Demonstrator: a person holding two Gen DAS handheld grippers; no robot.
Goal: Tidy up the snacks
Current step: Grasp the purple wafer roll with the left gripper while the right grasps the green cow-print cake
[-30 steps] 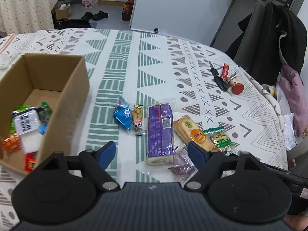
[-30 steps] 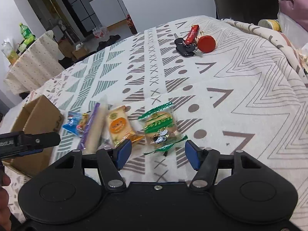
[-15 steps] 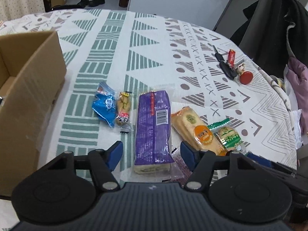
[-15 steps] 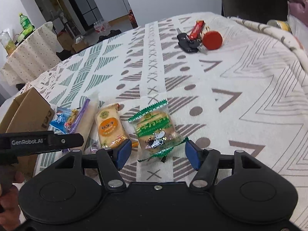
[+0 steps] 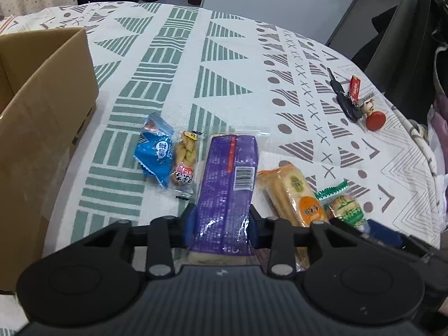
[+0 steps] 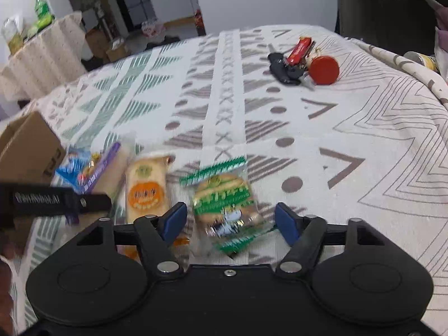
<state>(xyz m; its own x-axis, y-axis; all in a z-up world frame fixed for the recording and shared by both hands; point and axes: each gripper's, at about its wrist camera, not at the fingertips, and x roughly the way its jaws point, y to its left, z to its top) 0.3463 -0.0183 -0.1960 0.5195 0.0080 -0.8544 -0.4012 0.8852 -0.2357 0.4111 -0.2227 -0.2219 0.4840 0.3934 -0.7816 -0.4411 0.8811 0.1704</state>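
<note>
left claw clamped on purple pack | right claw wide around green pack | lift purple pack level, clear box wall

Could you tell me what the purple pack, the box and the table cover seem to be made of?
Purple pack: glossy plastic film, by its glare and clear sealed edge. Box: plain brown corrugated cardboard, matte, with a folded flap. Table cover: probably woven cloth, matte, printed with a pattern and draped over the edge.
</note>
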